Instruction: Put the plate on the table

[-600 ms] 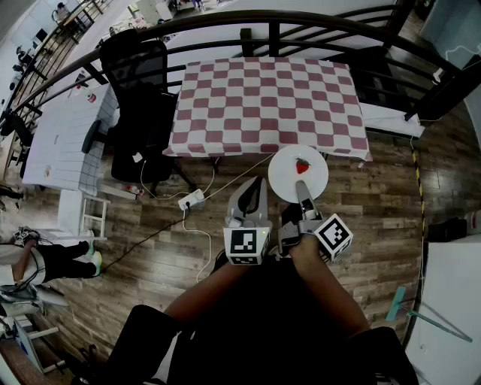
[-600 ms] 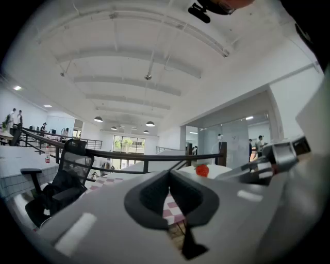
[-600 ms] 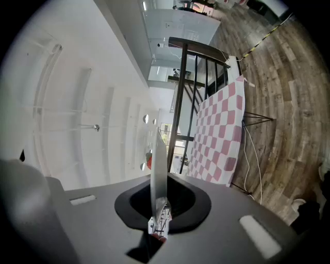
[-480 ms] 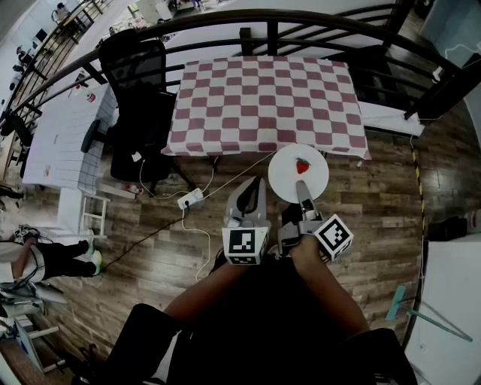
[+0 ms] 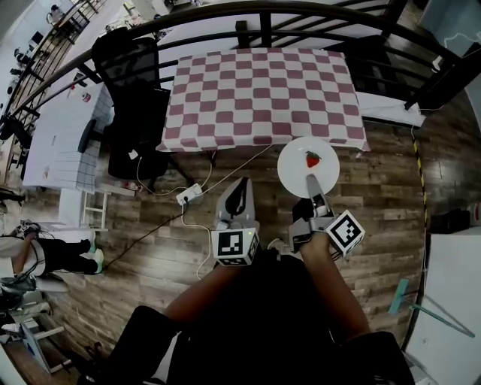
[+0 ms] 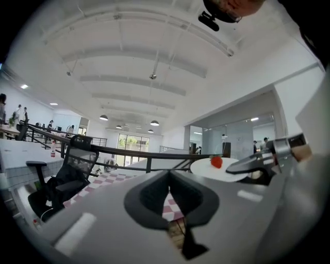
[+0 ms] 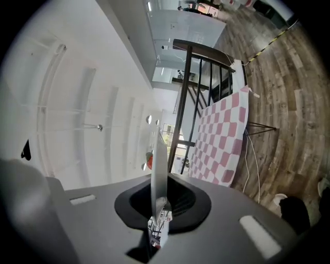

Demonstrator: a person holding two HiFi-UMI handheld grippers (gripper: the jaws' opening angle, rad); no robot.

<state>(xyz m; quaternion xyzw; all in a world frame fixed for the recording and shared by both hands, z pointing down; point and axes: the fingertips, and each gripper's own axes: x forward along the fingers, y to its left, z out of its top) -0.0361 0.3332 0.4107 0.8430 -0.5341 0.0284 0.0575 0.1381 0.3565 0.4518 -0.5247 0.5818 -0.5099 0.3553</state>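
A round white plate [image 5: 308, 167] carrying a strawberry [image 5: 313, 159] hangs over the wooden floor, just short of the front edge of the red-and-white checked table [image 5: 263, 94]. My right gripper [image 5: 311, 182] is shut on the plate's near rim. In the right gripper view the plate [image 7: 159, 170] shows edge-on between the jaws, with the strawberry [image 7: 149, 161] beyond. My left gripper [image 5: 239, 188] is to the plate's left, shut and holding nothing. From the left gripper view the plate [image 6: 216, 171] and strawberry [image 6: 216, 161] appear at the right.
A black office chair [image 5: 135, 98] stands at the table's left end. A dark curved railing [image 5: 263, 15] runs behind the table. A power strip with cables [image 5: 188, 197] lies on the floor near the table's front. A white table [image 5: 64, 135] and a person [image 5: 45, 252] are far left.
The right gripper has carried the plate slightly right and toward the table. The left gripper has drifted a little left, so the two now stand further apart.
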